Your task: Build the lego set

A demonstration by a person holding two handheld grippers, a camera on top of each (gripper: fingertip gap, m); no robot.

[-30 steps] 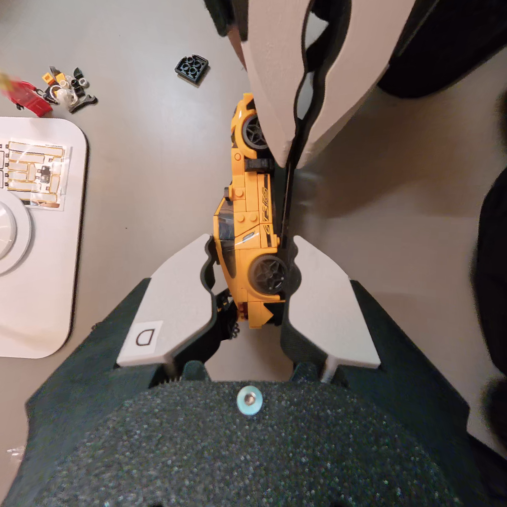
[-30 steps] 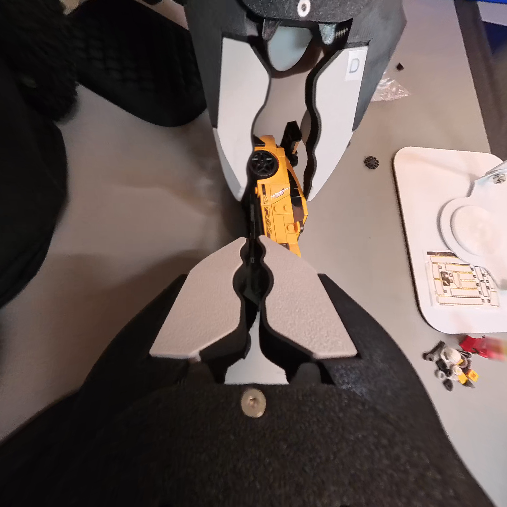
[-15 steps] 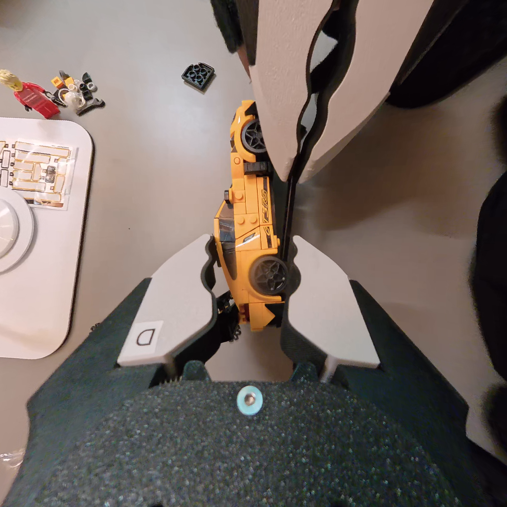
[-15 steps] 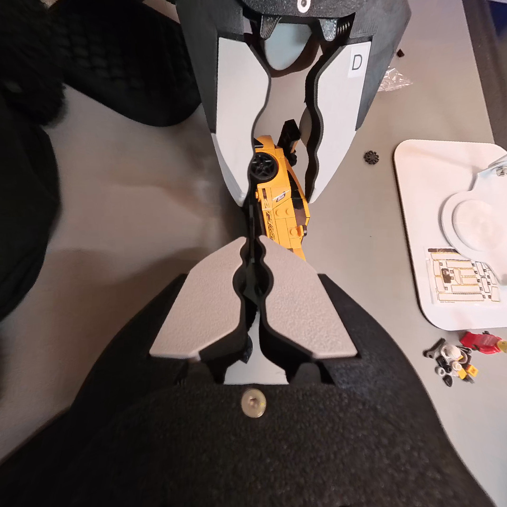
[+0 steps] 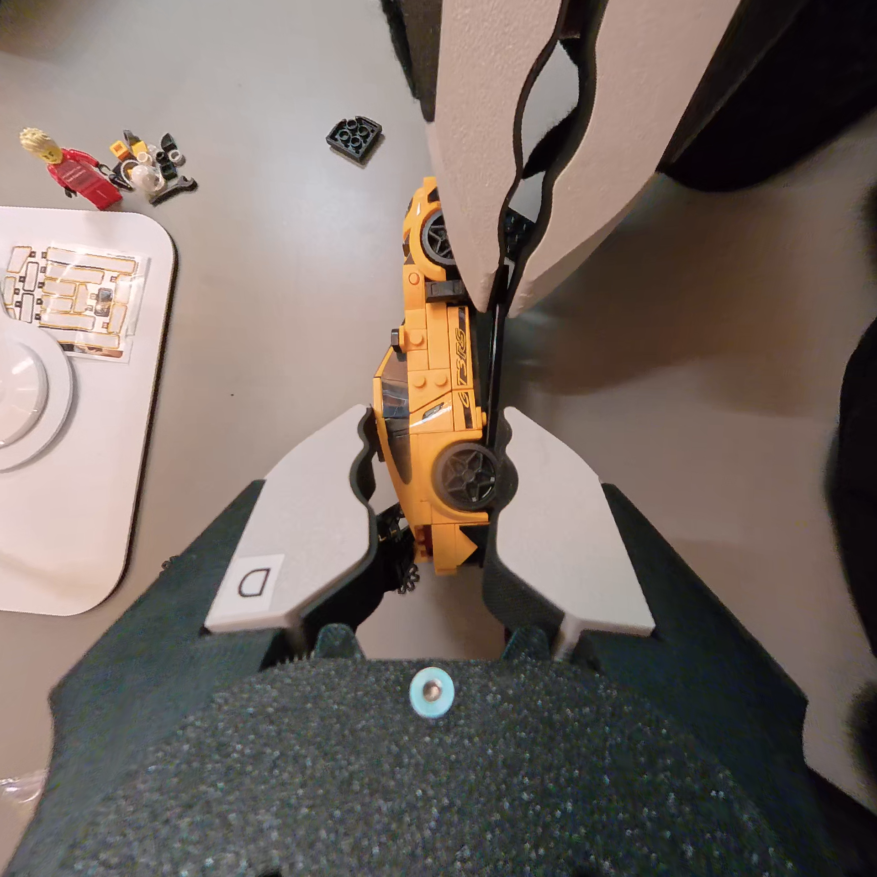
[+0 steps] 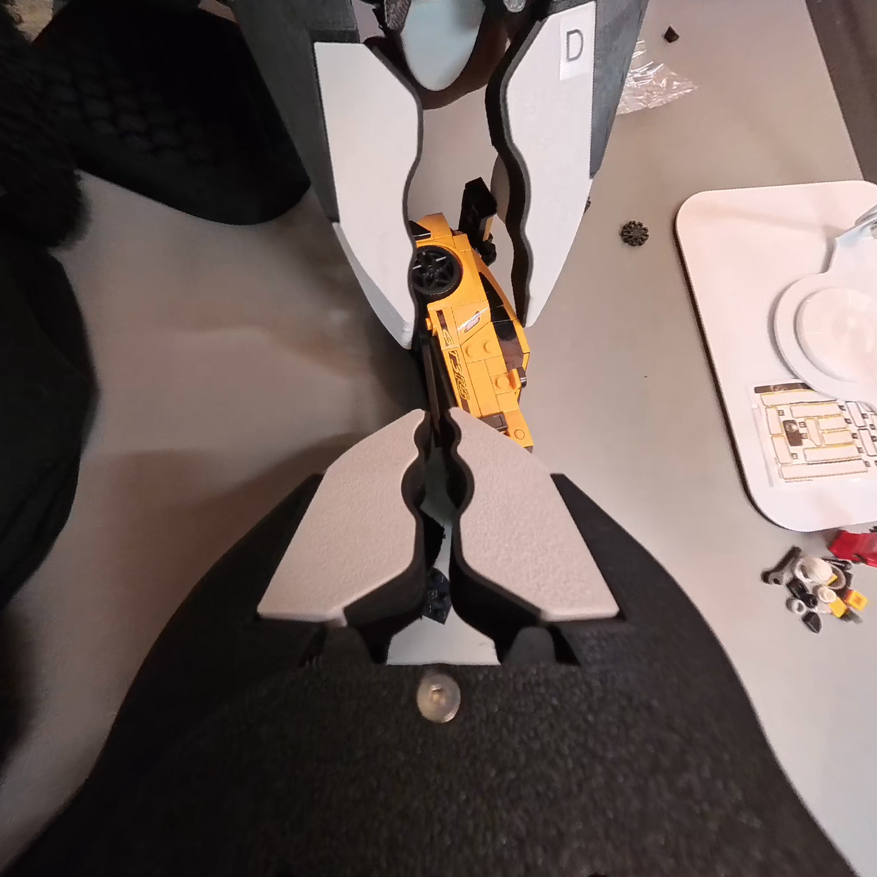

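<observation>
One orange Lego car [image 5: 436, 417] hangs on its side above the grey worktop [image 5: 265, 265], gripped from both ends by two sets of tongs; the left tongs [image 5: 434, 458] are clamped across its tail end, one finger on the roof side and the other against the underside by the rear wheel; the right tongs [image 6: 439, 422] are pinched tight on the thin black base plate along the car's underside at the nose end; in the right wrist view the car [image 6: 474, 341] runs between the two pairs of fingers, its front part hidden behind the near pads; two wheels show on the upturned side, the opposite side is out of sight; there is lettering on the car's flank and a single-letter tag on one finger of the left tongs; off to the side lie one white tray [image 5: 118, 474] carrying one sticker sheet [image 5: 71, 299] and a round white dish cut off by the frame edge; beyond it, one red minifigure [image 5: 71, 166] beside a small heap of loose bits [image 5: 152, 166] too small to count; one black studded piece [image 5: 355, 138] lies alone; one small black gear [image 6: 634, 232] lies near the tray; a crumpled clear bag [image 6: 655, 85] is partly hidden behind the left tongs.
</observation>
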